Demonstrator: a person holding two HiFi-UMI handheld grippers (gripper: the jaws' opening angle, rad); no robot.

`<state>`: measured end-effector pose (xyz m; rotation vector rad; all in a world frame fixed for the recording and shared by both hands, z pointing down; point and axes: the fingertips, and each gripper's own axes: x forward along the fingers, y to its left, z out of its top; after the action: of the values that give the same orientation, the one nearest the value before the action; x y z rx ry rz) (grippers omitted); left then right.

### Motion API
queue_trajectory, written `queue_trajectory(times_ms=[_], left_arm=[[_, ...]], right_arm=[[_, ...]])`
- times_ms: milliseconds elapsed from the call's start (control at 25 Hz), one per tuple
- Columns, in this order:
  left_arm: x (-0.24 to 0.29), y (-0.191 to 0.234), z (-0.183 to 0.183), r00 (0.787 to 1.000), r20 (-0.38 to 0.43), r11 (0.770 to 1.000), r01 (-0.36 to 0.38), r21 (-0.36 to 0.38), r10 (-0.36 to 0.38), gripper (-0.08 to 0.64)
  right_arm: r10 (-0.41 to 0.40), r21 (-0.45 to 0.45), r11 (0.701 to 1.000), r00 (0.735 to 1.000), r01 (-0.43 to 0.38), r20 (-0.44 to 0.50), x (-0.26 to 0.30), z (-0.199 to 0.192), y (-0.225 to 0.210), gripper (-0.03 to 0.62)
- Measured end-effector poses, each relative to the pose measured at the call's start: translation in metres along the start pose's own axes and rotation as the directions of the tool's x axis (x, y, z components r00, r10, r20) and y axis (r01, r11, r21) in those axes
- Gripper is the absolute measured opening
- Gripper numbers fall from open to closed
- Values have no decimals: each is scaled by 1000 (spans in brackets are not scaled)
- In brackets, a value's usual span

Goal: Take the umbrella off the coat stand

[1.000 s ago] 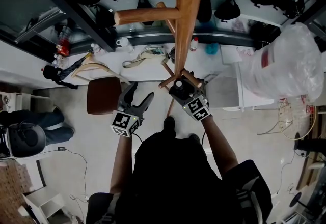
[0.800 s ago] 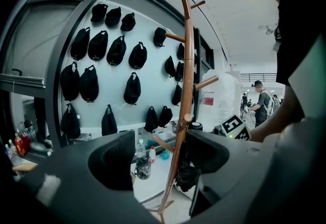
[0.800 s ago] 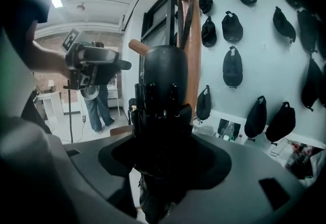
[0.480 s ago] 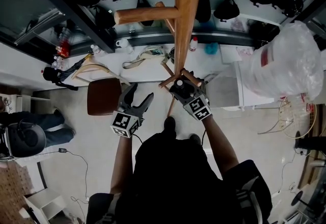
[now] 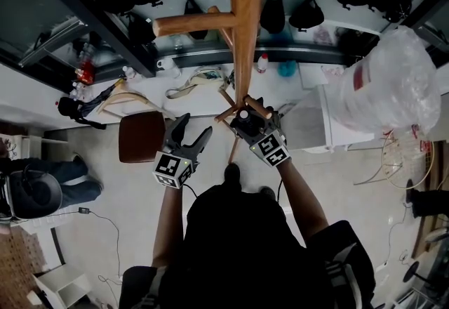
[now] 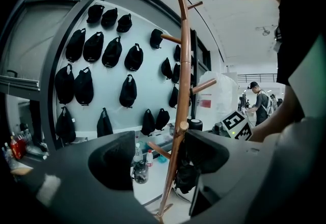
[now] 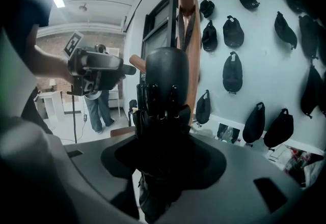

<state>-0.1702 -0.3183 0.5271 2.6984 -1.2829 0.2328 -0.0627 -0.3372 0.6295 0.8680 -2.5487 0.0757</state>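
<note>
The wooden coat stand (image 5: 242,34) rises straight in front of me, with pegs branching off its pole. A black folded umbrella (image 7: 163,95) hangs upright against the pole (image 7: 192,50). My right gripper (image 7: 163,162) is shut on the umbrella, which fills the gap between the jaws. From the head view this gripper (image 5: 245,120) sits right at the pole, among the lower pegs. My left gripper (image 5: 188,137) hovers a little to the left, open and holding nothing. Through its spread jaws (image 6: 160,159) I see the stand (image 6: 182,80) and the right gripper's marker cube (image 6: 237,123).
Several black caps and bags (image 6: 84,45) hang on the pale wall behind the stand. A white counter (image 5: 203,93) holds bottles and a bag. A brown stool (image 5: 140,135) stands at the left, a big plastic bag (image 5: 389,83) at the right. A person (image 5: 42,185) sits far left.
Both grippers stay where they were. The head camera has shifted slightly, so the stand sits a little further left in the picture.
</note>
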Motion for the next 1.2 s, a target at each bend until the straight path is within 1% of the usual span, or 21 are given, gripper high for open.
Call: queue_trajectory(times_ms=[400, 760, 1200], left_arm=[[-2, -3, 7, 1000, 12, 1000, -10, -3, 10, 298], [-5, -10, 13, 1000, 23, 1000, -16, -3, 16, 298], [-11, -17, 25, 999, 44, 1000, -30, 5, 30, 296]], right_arm=[[10, -13, 1000, 1000, -10, 2, -6, 11, -1, 220], [5, -54, 999, 1000, -5, -5, -15, 20, -2, 219], [13, -93, 996, 1000, -10, 27, -28, 42, -3, 218]])
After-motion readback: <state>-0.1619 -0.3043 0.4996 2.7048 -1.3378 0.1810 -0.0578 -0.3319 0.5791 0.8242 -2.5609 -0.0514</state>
